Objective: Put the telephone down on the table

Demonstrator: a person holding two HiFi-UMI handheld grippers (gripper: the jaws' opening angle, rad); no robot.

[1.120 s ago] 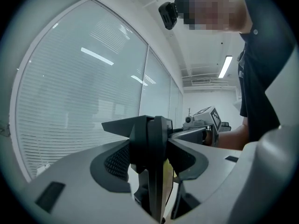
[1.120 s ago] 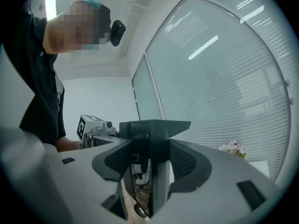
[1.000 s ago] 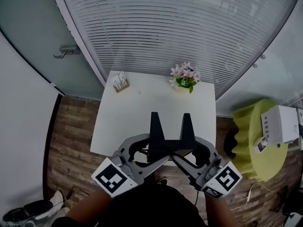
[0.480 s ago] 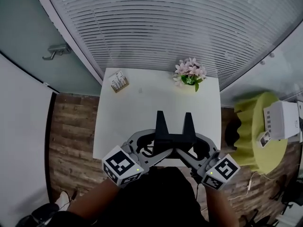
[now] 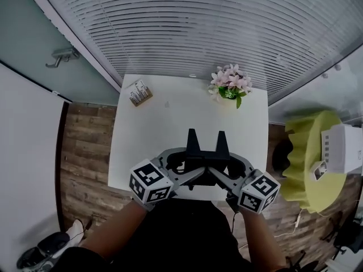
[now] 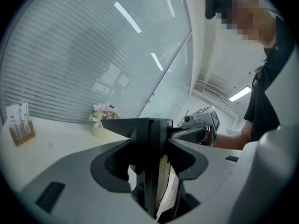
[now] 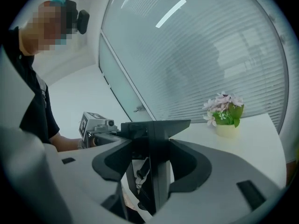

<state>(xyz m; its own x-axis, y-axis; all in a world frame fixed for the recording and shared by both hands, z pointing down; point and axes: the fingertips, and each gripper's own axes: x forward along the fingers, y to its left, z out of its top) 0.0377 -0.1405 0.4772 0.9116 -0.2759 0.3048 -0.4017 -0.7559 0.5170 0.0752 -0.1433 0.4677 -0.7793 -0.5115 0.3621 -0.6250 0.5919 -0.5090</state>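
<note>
Telephone (image 5: 204,156) seemingly brought lower over the table (image 5: 170,126), left gripper (image 6: 152,141) and right gripper (image 7: 152,141) both clamped on it.

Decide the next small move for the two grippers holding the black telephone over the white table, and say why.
Probably lower both together until the telephone rests on the table. The left gripper and right gripper are each shut on it, and it hangs above the table's near edge.
</note>
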